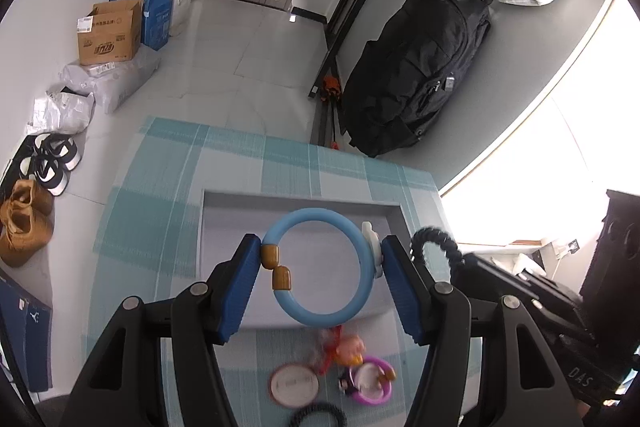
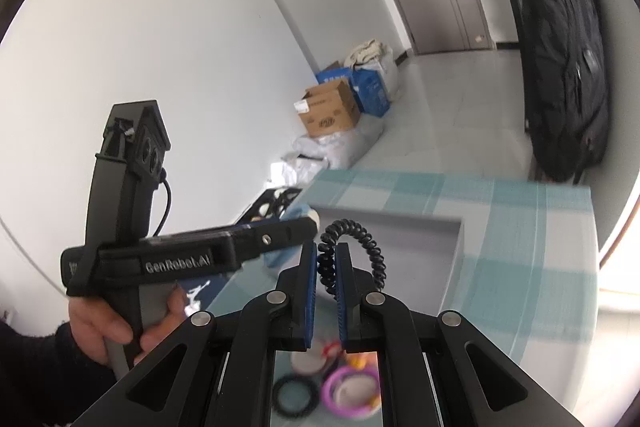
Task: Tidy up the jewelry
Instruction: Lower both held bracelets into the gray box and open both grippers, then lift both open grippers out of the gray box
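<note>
Tablecloth (image 1: 168, 187) in teal and white checks covers the work surface, and on it lies a shallow grey tray (image 1: 224, 203) whose visible bed looks bare, so I judge the sorting barely begun: nothing shows as placed in it yet.

The left gripper (image 1: 320, 267) holds a light blue bangle (image 1: 320, 315) with brown end caps and a small white charm, its blue pads pressing the ring from both sides, poised over the tray. The right gripper (image 2: 327, 267) is clamped on a black spiral hair tie (image 2: 372, 247), whose loop arches above the closed jaws, also near the tray's front edge. Both pieces look lifted and ready to be set down.

Still waiting on the cloth near the person are a round cream disc (image 1: 294, 383), a pink bangle (image 1: 370, 381) with small charms, an orange-red trinket (image 1: 344, 347) and another black ring-shaped tie (image 1: 320, 415).

Only the left wrist view shows the blue bangle whole and the tray's width; there the right tool appears just as a dark body at the edge with the coil's arc. Only the right wrist view shows a bare hand (image 2: 108, 327) and dark sleeve gripping the left tool's handle.
</note>
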`<state>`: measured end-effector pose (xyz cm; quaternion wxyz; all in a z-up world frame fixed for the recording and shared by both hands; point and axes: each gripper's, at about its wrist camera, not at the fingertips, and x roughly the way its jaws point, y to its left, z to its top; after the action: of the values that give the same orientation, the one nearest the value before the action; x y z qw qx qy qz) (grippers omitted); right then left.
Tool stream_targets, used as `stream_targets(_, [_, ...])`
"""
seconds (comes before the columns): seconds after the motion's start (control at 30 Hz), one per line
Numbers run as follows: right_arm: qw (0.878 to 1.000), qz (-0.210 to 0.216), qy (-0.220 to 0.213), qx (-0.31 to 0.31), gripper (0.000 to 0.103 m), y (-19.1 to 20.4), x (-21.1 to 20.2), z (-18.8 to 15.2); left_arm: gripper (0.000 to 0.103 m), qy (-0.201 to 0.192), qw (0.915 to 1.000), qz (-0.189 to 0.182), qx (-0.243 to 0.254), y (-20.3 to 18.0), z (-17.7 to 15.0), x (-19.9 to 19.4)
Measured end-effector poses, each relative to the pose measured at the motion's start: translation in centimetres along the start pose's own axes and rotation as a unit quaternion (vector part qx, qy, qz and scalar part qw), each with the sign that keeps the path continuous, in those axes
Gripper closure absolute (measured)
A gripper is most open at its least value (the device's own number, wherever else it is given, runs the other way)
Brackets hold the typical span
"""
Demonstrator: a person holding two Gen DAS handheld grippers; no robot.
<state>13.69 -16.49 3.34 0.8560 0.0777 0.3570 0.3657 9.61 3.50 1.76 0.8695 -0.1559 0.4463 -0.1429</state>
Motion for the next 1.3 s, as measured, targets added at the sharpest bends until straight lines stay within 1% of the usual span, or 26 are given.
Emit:
stream_targets(0.13, [1.0,-0.006,0.005,0.0,0.095,-0.8,2.0,0.9,0.046,0.016,0.9998,-0.007,-0.012,0.8,0.7,1.8])
stream_targets(0.27, [1.0,-0.013,0.021,0.008,0.095,-1.9,3.8,0.6,0.046,0.021,0.9995,-0.019,-0.012,1.2,0.9,2.7])
stream_targets(0.37, [0.999,-0.008,0.029,0.018,0.091,-2.7,4.3,0.3,0.045,0.035,0.999,-0.025,-0.011,1.3,1.1,3.2])
stream_targets(0.4, [0.999,-0.011,0.027,0.022,0.078,-3.1,4.3,0.2,0.045,0.035,0.9988,-0.031,-0.012,1.3,1.2,3.1])
stream_targets(0.43, [0.999,-0.021,0.022,0.028,0.065,-3.4,4.1,0.1,0.04,0.032,0.9987,-0.037,-0.013,1.3,1.1,3.0])
stream_targets(0.47, [0.999,-0.029,0.016,0.034,0.044,-3.6,3.8,0.1,0.03,0.026,0.9988,-0.038,-0.015,1.5,1.2,2.8])
stream_targets(0.5, [0.999,-0.029,0.006,0.042,0.03,-4.0,3.3,0.0,0.026,0.018,0.9988,-0.041,-0.017,1.6,1.2,2.4])
stream_targets(0.53, [0.998,-0.024,-0.005,0.052,0.026,-4.4,2.7,-0.1,0.023,0.012,0.9989,-0.042,-0.018,1.7,1.2,2.1])
stream_targets(0.6, [0.998,-0.027,-0.02,0.057,0.02,-4.7,1.8,0.0,0.023,0.011,0.999,-0.039,-0.017,1.6,1.2,1.9])
stream_targets(0.7, [0.997,-0.04,-0.035,0.052,0.014,-4.8,0.7,0.0,0.023,0.011,0.9993,-0.033,-0.012,1.3,1.2,1.9])
stream_targets(0.77, [0.997,-0.044,-0.038,0.053,0.012,-4.8,0.4,0.1,0.022,0.008,0.9996,-0.026,-0.005,0.9,1.1,1.8])
stream_targets(0.83, [0.997,-0.049,-0.037,0.054,0.011,-4.9,0.5,0.2,0.023,0.005,0.9999,-0.011,0.004,0.5,0.9,1.8])
stream_targets(0.97, [0.996,-0.06,-0.04,0.054,0.003,-4.6,0.0,0.1,0.023,-0.008,0.9998,0.012,0.012,0.0,0.4,1.0])
stream_targets(1.07, [0.995,-0.072,-0.042,0.048,0.001,-4.1,-0.5,-0.1,0.022,-0.035,0.9987,0.032,0.018,-0.5,-0.1,-0.4])
stream_targets(1.17, [0.995,-0.078,-0.054,0.043,0.0,-3.6,-1.2,-0.4,0.022,-0.061,0.9963,0.055,0.028,-1.1,-0.7,-1.7])
stream_targets(1.23, [0.994,-0.084,-0.059,0.039,0.0,-3.2,-1.7,-0.6,0.022,-0.068,0.9945,0.074,0.03,-1.3,-1.0,-2.2])
stream_targets(1.3, [0.993,-0.093,-0.059,0.038,0.0,-2.8,-2.1,-1.1,0.022,-0.069,0.9939,0.082,0.028,-1.4,-1.3,-2.6])
